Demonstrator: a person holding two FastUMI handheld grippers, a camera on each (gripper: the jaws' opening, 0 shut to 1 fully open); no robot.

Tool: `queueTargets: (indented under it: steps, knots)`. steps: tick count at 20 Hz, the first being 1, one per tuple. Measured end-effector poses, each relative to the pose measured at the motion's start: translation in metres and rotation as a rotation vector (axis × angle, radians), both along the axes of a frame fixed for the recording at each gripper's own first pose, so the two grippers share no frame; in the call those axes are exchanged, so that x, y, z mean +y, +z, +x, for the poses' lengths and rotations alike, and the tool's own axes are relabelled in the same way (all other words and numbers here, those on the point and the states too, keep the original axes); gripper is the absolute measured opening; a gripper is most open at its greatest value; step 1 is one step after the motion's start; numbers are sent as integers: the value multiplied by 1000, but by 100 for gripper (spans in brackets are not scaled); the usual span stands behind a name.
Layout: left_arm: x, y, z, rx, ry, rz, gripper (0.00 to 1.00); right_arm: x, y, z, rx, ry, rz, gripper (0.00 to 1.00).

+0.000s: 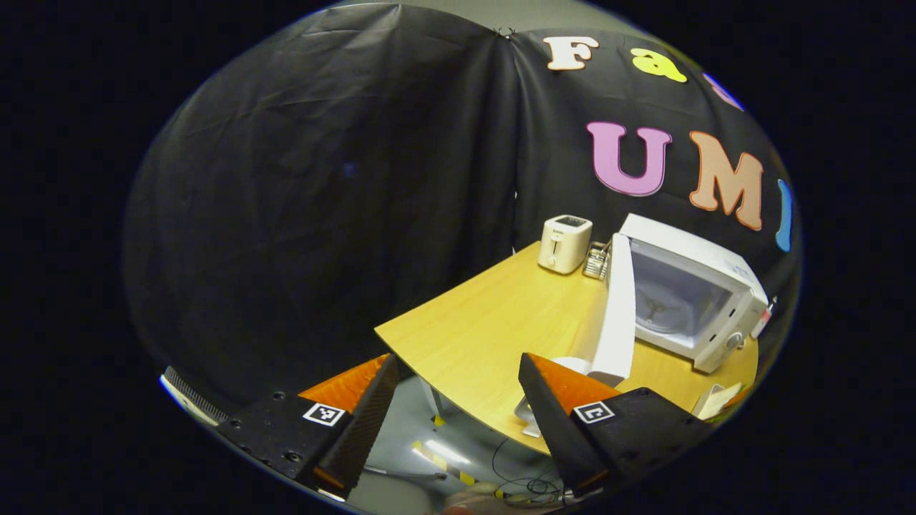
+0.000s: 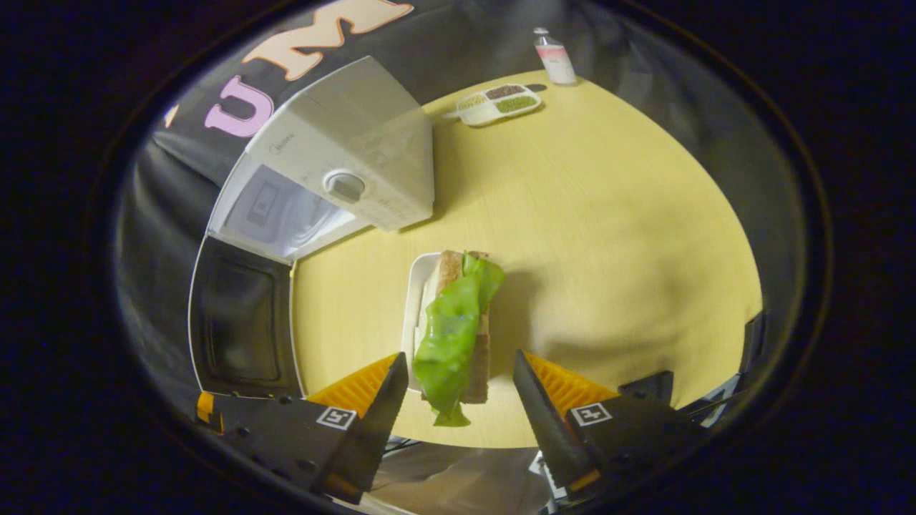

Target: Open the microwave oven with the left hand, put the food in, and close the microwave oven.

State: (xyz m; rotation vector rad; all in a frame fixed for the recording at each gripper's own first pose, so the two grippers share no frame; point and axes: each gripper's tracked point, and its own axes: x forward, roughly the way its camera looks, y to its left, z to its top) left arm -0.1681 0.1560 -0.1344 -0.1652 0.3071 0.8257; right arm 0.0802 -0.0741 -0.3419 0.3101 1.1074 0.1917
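On the yellow wooden bench (image 2: 608,214) we see the white microwave oven (image 2: 358,143) standing with its door (image 2: 240,322) swung fully open, so that the pale cavity behind it lies exposed. From the right gripper view, the right gripper (image 2: 454,400) hangs above the bench with its fingers spread wide and holding nothing; between and just beyond them lies the food, a sandwich (image 2: 458,322) of brown bread with a large green lettuce leaf draped over it, resting on a white plate (image 2: 418,286). We place the plate just in front of the microwave oven, near the free edge of the open door but apart from it. Toward the far edge of the bench sit a small divided tray (image 2: 497,104) with dark and green contents and, just beside it, a bottle (image 2: 554,57) with a pink label. From the left gripper view, the left gripper (image 1: 458,408) is held back off the near corner of the bench, its fingers likewise wide apart and empty, with grey floor (image 1: 429,429) showing between them. Further along that view we find the microwave oven (image 1: 705,286) again, its door (image 1: 619,315) standing out edge-on toward us and the turntable visible inside. Beside the oven, at the back of the bench against the black cloth wall, stands a cream toaster (image 1: 565,243), with a small wire rack (image 1: 595,259) between the two.
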Motion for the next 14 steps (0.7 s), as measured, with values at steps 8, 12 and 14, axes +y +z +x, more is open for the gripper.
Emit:
queueTargets:
  steps: [8, 12, 14]
  knots:
    - [-31, 17, -10, -49, 4, 25, 100, 15, -9, 7, 70, -15, 87, 49]
    - [-41, 9, -13, -39, -12, 5, 100, 19, 2, 6, -1, 28, 102, 41]
    - [-41, 11, -14, -44, -18, 1, 100, 20, 9, 4, -36, 42, 112, 41]
